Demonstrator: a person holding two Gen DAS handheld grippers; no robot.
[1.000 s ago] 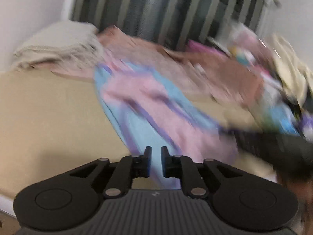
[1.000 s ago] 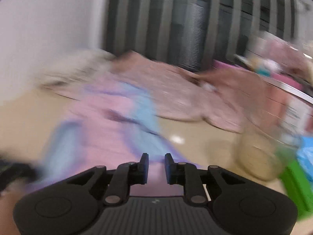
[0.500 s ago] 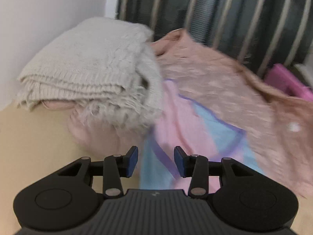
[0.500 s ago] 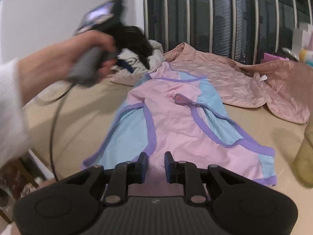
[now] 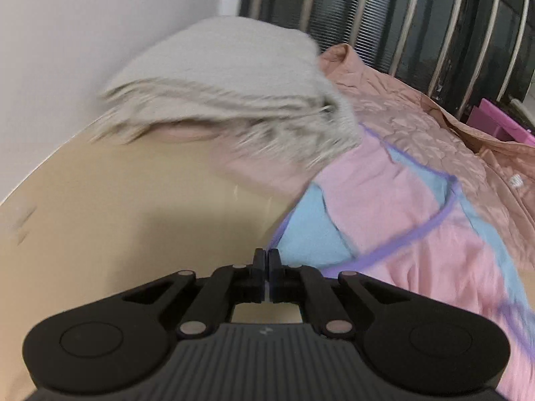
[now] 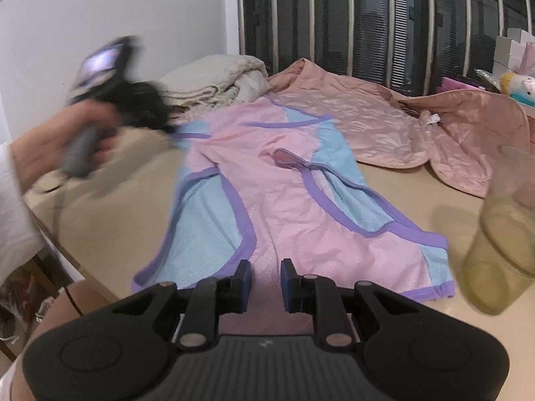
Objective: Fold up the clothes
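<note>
Where the beige table [image 6: 401, 193] meets a white wall and a dark barred window, clothes lie spread across its top. Largest is a quilted pink jacket [image 6: 384, 123], crumpled along the far side under the window. In front of it a pink and blue garment [image 6: 284, 200] with purple trim lies flat, running lengthwise from the near edge toward the wall. A folded grey knitted blanket [image 6: 214, 80] sits at the far left corner, its fringe overlapping the garment's far end in the left wrist view. A yellowish plastic cup [image 6: 505, 234] stands on the table to the right of the garment (blurred, so its contents are unclear). The right gripper [image 6: 265, 282] hovers over the garment's near hem, its fingers apart with nothing between them. The left gripper [image 5: 266, 275], held in a person's hand [image 6: 57, 143], is at the garment's far left edge; its fingers are pressed together, and whether they pinch the cloth cannot be told.
</note>
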